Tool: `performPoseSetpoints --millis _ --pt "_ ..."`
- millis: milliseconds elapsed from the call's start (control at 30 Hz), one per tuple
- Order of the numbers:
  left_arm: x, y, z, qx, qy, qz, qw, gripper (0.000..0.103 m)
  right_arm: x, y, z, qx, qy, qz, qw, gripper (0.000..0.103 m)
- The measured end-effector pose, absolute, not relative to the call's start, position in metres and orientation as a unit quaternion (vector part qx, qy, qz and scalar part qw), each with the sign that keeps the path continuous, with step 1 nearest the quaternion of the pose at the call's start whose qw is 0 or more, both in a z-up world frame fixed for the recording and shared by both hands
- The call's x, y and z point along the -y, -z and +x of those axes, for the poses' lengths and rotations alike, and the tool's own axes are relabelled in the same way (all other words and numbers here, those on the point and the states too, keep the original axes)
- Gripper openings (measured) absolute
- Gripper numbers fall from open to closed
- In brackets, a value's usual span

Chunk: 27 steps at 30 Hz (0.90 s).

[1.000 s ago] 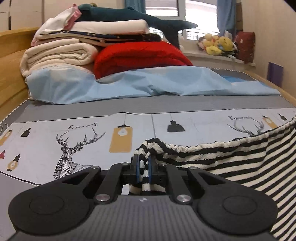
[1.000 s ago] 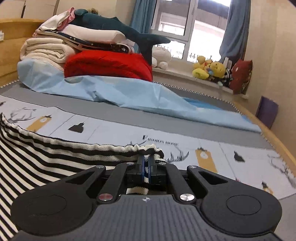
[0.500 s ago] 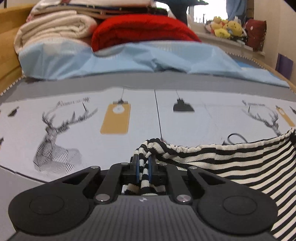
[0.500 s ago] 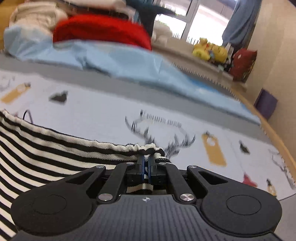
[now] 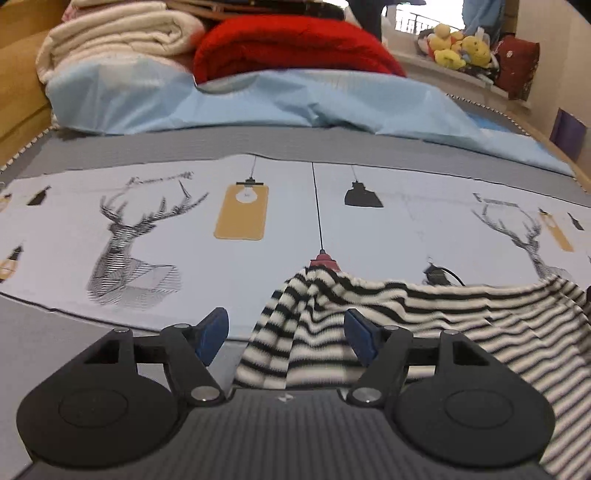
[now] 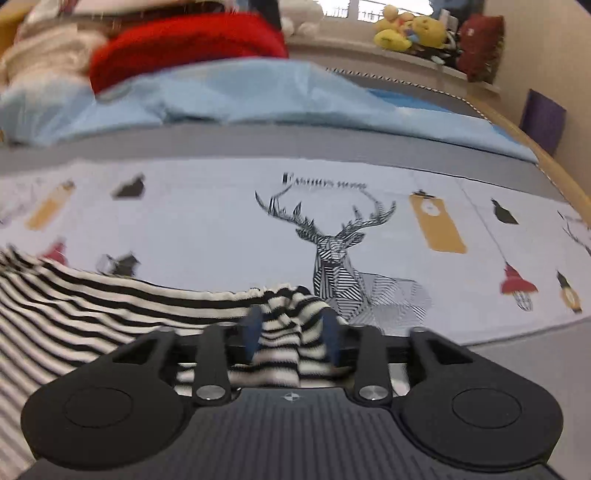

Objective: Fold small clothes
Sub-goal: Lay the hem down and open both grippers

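Note:
A black-and-white striped knit garment (image 5: 461, 314) lies on the printed bed cover, its far edge stretched between my two grippers. In the left wrist view my left gripper (image 5: 284, 328) has its jaws opening wide. The garment's left corner droops loose between the blue pads (image 5: 212, 332) and neither pad touches it. In the right wrist view the same garment (image 6: 110, 306) runs off to the left. My right gripper (image 6: 291, 330) has its jaws opening too, and the bunched right corner sits slack between its pads (image 6: 253, 330).
The bed cover (image 5: 166, 229) shows deer and lamp prints. Behind it lie a light blue sheet (image 5: 258, 99), a red blanket (image 5: 295, 44) and folded cream blankets (image 5: 118, 33). Plush toys (image 6: 410, 33) sit on the window ledge. A wooden bed frame (image 6: 554, 166) runs along the right.
Both grippers went from shut on the garment's corners to open, releasing them. Both tipped downward toward the bed, and the striped edge has sunk onto the cover.

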<state>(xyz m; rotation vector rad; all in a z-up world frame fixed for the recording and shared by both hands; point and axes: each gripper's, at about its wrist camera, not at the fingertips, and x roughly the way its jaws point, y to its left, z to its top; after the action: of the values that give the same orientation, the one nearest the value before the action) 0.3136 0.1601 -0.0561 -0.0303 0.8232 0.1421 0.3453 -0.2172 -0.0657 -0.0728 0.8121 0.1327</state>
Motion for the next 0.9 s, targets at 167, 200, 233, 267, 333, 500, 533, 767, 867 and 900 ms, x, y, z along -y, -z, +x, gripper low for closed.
performPoseSetpoints --millis 167,200,233,267,333,500,533,767,867,900 --pt "-0.168 0.024 0.255 -0.417 -0.074 -0.041 0.905 0.074 0.259 0.026 0.284 -0.389 -0.061 0.0 0.919 0.043" --pt "-0.171 0.019 0.243 -0.418 -0.073 -0.052 0.904 0.074 0.268 0.021 0.271 -0.39 -0.059 0.007 0.919 0.043" --pt "-0.176 0.015 0.23 -0.42 -0.069 -0.065 0.903 0.075 0.277 0.018 0.258 -0.391 -0.056 0.016 0.919 0.043" --pt "-0.18 0.012 0.215 -0.422 -0.064 -0.076 0.901 0.075 0.286 0.016 0.244 -0.393 -0.053 0.024 0.918 0.045" --pt "-0.189 0.015 0.189 -0.435 -0.062 -0.095 0.893 0.075 0.303 0.019 0.219 -0.405 -0.043 0.034 0.913 0.045" --pt "-0.217 0.036 0.163 -0.479 -0.082 -0.176 0.856 0.073 0.329 0.032 0.181 -0.449 -0.031 0.073 0.89 0.045" --pt "-0.218 0.04 0.162 -0.489 -0.085 -0.171 0.851 0.073 0.331 0.036 0.177 -0.458 -0.031 0.078 0.885 0.046" --pt "-0.219 0.059 0.16 -0.529 -0.071 -0.161 0.83 0.072 0.328 0.062 0.171 -0.513 -0.026 0.06 0.856 0.047" --pt "-0.212 0.067 0.164 -0.544 -0.064 -0.145 0.824 0.072 0.327 0.068 0.173 -0.527 -0.031 0.056 0.848 0.047" --pt "-0.209 0.07 0.167 -0.55 -0.065 -0.138 0.821 0.072 0.326 0.069 0.175 -0.529 -0.032 0.052 0.846 0.047"
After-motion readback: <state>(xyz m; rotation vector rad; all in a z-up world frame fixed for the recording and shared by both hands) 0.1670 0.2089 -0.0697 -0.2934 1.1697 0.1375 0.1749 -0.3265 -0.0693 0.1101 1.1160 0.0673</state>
